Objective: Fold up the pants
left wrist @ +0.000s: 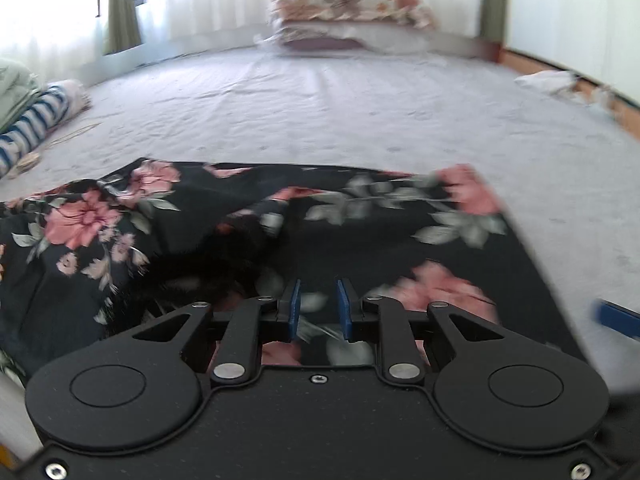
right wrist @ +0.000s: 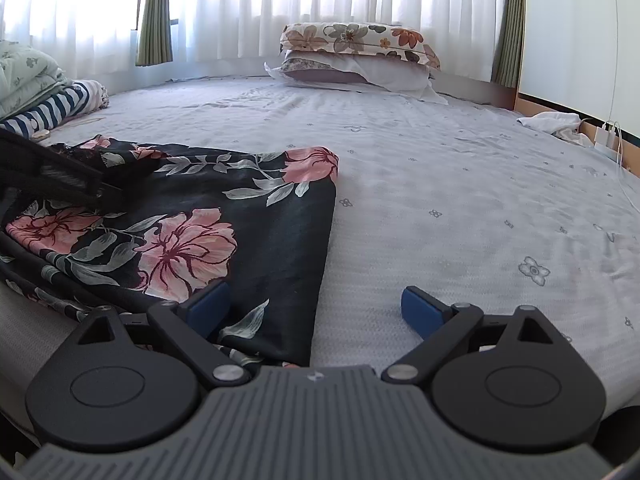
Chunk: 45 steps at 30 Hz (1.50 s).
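Note:
The pants [left wrist: 280, 232] are black with pink flowers and lie partly folded on the bed. My left gripper [left wrist: 318, 310] hovers over the fabric, its blue pads a narrow gap apart with nothing between them. In the right wrist view the pants [right wrist: 256, 240] lie left of centre with a straight right edge. My right gripper [right wrist: 316, 312] is wide open at the near end of that edge, left pad over the fabric, right pad over the sheet. The left gripper's body [right wrist: 52, 172] shows dark at the far left above the pants. A blue pad of the right gripper [left wrist: 616, 318] shows at the right edge.
The bed has a pale grey sheet [right wrist: 460, 200]. Two stacked pillows [right wrist: 356, 56] lie at the far end by white curtains. Folded bedding and a striped roll [right wrist: 52, 108] sit at the left. White cloth and a charger [right wrist: 560, 124] lie by the right wall.

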{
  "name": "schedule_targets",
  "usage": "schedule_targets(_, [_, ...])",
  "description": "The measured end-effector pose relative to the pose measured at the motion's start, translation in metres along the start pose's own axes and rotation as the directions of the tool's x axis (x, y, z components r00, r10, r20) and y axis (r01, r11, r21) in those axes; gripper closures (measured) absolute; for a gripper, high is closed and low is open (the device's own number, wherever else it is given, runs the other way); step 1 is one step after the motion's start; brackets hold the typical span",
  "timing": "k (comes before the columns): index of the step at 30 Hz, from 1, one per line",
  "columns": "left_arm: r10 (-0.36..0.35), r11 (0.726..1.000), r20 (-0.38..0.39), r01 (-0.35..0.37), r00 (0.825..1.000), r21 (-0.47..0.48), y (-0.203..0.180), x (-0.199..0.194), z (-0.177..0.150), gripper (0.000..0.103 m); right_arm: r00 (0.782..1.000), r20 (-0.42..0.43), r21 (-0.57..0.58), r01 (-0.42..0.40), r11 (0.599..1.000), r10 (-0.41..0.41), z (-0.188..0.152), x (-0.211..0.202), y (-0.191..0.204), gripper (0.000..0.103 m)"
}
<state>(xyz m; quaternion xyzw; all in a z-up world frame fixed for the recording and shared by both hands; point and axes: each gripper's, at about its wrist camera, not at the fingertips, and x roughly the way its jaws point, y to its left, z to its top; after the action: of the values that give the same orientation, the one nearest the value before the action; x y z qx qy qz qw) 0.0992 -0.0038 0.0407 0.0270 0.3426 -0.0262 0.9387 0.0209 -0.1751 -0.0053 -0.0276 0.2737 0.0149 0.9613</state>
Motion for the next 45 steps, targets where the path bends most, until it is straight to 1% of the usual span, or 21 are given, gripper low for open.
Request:
schedule_targets(2, [0.068, 0.997, -0.009, -0.068, 0.998, -0.029, 0.017, 0.019, 0.008, 0.082, 1.0, 0.004, -0.009, 0.004, 1.0, -0.004, -0.001, -0.001, 0.0, 0.004])
schedule_targets(4, [0.156, 0.986, -0.026, -0.157, 0.987, -0.061, 0.035, 0.034, 0.016, 0.082, 1.0, 0.011, -0.012, -0.001, 1.0, 0.001, -0.002, -0.003, 0.0, 0.004])
schedule_targets(6, [0.259, 0.96, -0.06, -0.264, 0.964, -0.096, 0.056, 0.05, 0.024, 0.081, 0.999, 0.028, -0.012, -0.036, 0.999, 0.037, -0.004, -0.007, -0.002, 0.004])
schedule_targets(7, [0.298, 0.946, -0.07, -0.304, 0.952, -0.113, 0.064, 0.056, 0.027, 0.08, 0.998, 0.037, -0.013, -0.053, 0.999, 0.053, -0.006, -0.009, -0.003, 0.003])
schedule_targets(8, [0.324, 0.934, -0.076, -0.331, 0.943, -0.133, 0.073, 0.061, 0.03, 0.078, 0.997, 0.045, -0.017, -0.065, 0.998, 0.066, -0.007, -0.012, -0.004, 0.002])
schedule_targets(10, [0.352, 0.916, -0.083, -0.362, 0.932, -0.171, 0.087, 0.064, 0.036, 0.079, 0.995, 0.059, -0.039, -0.082, 0.996, 0.084, -0.01, -0.017, -0.003, 0.0])
schedule_targets(12, [0.348, 0.914, -0.067, -0.354, 0.935, -0.196, 0.094, 0.058, 0.037, 0.074, 0.993, 0.07, -0.076, -0.087, 0.993, 0.092, -0.013, -0.021, -0.002, 0.0])
schedule_targets(13, [0.343, 0.916, -0.057, -0.347, 0.938, -0.202, 0.095, 0.053, 0.036, 0.067, 0.993, 0.072, -0.09, -0.083, 0.993, 0.09, -0.015, -0.023, -0.001, 0.0])
schedule_targets(14, [0.333, 0.92, -0.046, -0.335, 0.942, -0.201, 0.094, 0.047, 0.033, 0.061, 0.993, 0.074, -0.1, -0.08, 0.992, 0.088, -0.016, -0.024, 0.0, 0.0])
schedule_targets(17, [0.277, 0.951, -0.013, -0.276, 0.961, -0.141, 0.078, 0.028, 0.02, 0.06, 0.992, 0.076, -0.09, -0.093, 0.992, 0.1, -0.018, -0.024, -0.002, 0.0])
schedule_targets(20, [0.239, 0.967, -0.004, -0.238, 0.971, -0.091, 0.062, 0.013, 0.002, 0.059, 0.989, 0.075, -0.081, -0.122, 0.989, 0.128, -0.018, -0.026, -0.003, 0.0])
schedule_targets(22, [0.221, 0.973, 0.001, -0.22, 0.975, -0.072, 0.056, 0.005, -0.009, 0.058, 0.984, 0.081, -0.085, -0.15, 0.985, 0.157, -0.019, -0.029, -0.004, 0.0])
schedule_targets(24, [0.219, 0.975, 0.015, -0.218, 0.976, -0.052, 0.051, -0.003, -0.019, 0.056, 0.983, 0.075, -0.097, -0.162, 0.982, 0.169, -0.02, -0.03, -0.001, 0.0])
schedule_targets(27, [0.237, 0.971, 0.016, -0.237, 0.971, -0.031, 0.05, -0.008, -0.03, 0.054, 0.986, 0.07, -0.124, -0.142, 0.982, 0.151, -0.022, -0.029, 0.005, 0.0])
schedule_targets(29, [0.24, 0.97, 0.011, -0.24, 0.971, -0.034, 0.052, -0.009, -0.035, 0.053, 0.985, 0.07, -0.126, -0.146, 0.981, 0.155, -0.021, -0.029, 0.008, 0.0])
schedule_targets(32, [0.234, 0.971, 0.014, -0.232, 0.972, -0.053, 0.057, -0.011, -0.038, 0.051, 0.978, 0.067, -0.128, -0.188, 0.974, 0.198, -0.018, -0.028, 0.015, 0.0])
schedule_targets(33, [0.234, 0.971, 0.013, -0.233, 0.972, -0.058, 0.06, -0.01, -0.038, 0.05, 0.978, 0.067, -0.141, -0.186, 0.972, 0.197, -0.019, -0.027, 0.019, 0.0])
schedule_targets(36, [0.237, 0.969, 0.011, -0.236, 0.971, -0.066, 0.062, -0.009, -0.038, 0.049, 0.982, 0.084, -0.158, -0.153, 0.976, 0.167, -0.019, -0.024, 0.028, 0.0])
schedule_targets(39, [0.238, 0.969, 0.011, -0.237, 0.971, -0.075, 0.063, -0.009, -0.039, 0.048, 0.99, 0.08, -0.098, -0.109, 0.989, 0.117, -0.017, -0.019, 0.021, 0.0])
schedule_targets(42, [0.232, 0.969, 0.008, -0.23, 0.973, -0.095, 0.065, -0.008, -0.04, 0.047, 0.997, 0.08, -0.048, -0.015, 0.999, 0.018, -0.019, -0.015, 0.007, 0.0])
schedule_targets(45, [0.23, 0.968, 0.005, -0.228, 0.973, -0.108, 0.067, -0.008, -0.041, 0.045, 0.991, 0.095, -0.01, 0.091, 0.996, -0.089, -0.024, -0.016, -0.01, 0.0])
